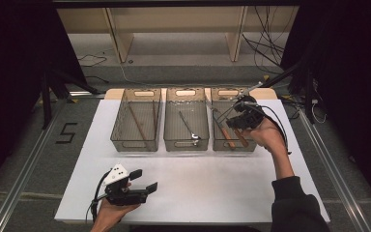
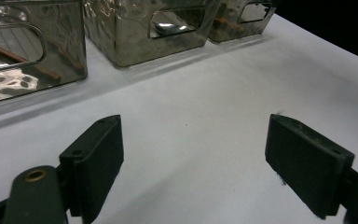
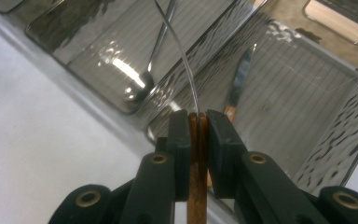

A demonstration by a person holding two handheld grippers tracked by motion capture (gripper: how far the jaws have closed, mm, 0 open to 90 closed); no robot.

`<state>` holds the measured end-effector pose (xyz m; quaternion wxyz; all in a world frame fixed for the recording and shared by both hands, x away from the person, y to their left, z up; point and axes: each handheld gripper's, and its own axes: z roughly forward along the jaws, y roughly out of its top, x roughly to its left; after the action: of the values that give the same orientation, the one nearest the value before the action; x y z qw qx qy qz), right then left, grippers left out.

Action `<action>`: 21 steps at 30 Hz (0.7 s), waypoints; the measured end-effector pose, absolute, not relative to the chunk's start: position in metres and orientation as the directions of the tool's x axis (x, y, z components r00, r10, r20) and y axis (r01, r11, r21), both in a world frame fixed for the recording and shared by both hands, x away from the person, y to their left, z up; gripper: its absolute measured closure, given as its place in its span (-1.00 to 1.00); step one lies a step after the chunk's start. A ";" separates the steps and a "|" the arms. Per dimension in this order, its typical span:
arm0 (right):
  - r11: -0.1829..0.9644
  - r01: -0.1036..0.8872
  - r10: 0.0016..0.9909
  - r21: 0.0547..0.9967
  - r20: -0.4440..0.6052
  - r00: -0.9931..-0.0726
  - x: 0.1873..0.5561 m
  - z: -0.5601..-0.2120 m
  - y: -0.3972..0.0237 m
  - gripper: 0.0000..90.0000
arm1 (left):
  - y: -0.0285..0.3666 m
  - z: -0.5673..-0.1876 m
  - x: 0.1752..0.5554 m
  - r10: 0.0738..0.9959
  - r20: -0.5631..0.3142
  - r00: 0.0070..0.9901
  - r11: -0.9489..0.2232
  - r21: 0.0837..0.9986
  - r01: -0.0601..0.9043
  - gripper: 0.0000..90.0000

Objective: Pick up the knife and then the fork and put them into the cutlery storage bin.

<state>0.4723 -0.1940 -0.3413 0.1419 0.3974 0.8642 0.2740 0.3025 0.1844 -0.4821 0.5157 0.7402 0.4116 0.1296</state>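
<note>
One wooden-handled utensil (image 3: 198,186) between right tool (image 3: 198,122) jaws

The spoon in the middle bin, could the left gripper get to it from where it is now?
Probably yes. The left gripper is open and holds nothing, bare table lies between it and the middle bin, and the bin's top is open over the spoon.

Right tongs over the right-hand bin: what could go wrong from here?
1. The right tongs pinch the knife by its thin wooden handle; it could twist or slip.
2. Its blade hangs over the right bin, near another knife inside; lowering it could knock that one or the wall.
</note>
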 end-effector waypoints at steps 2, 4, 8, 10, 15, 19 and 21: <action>0.522 0.616 0.775 0.590 -0.025 -0.632 0.477 -0.342 -0.194 0.80 | 0.184 -0.482 0.302 0.744 -0.229 0.628 -0.131 0.872 0.472 -0.58; 0.510 0.622 0.784 0.594 -0.024 -0.621 0.481 -0.342 -0.195 0.80 | 0.184 -0.482 0.302 0.744 -0.227 0.629 -0.132 0.873 0.470 -0.58; 0.486 0.638 0.805 0.597 -0.023 -0.592 0.489 -0.344 -0.197 0.80 | 0.184 -0.482 0.302 0.742 -0.228 0.630 -0.130 0.873 0.470 -0.58; 0.476 0.646 0.813 0.597 -0.019 -0.581 0.492 -0.345 -0.198 0.80 | 0.184 -0.482 0.302 0.742 -0.228 0.630 -0.130 0.873 0.470 -0.58; 0.449 0.659 0.835 0.603 -0.021 -0.550 0.502 -0.350 -0.201 0.80 | 0.184 -0.482 0.302 0.742 -0.228 0.631 -0.131 0.873 0.469 -0.58; 0.449 0.659 0.840 0.604 -0.034 -0.542 0.506 -0.352 -0.202 0.80 | 0.184 -0.482 0.302 0.741 -0.229 0.631 -0.131 0.873 0.470 -0.58; 0.439 0.664 0.846 0.605 -0.030 -0.533 0.509 -0.354 -0.202 0.80 | 0.184 -0.482 0.302 0.741 -0.228 0.631 -0.131 0.873 0.469 -0.58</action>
<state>0.5089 -0.2024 -0.3536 0.1667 0.4536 0.8318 0.2729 0.3019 0.1842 -0.4817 0.5171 0.7405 0.4087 0.1313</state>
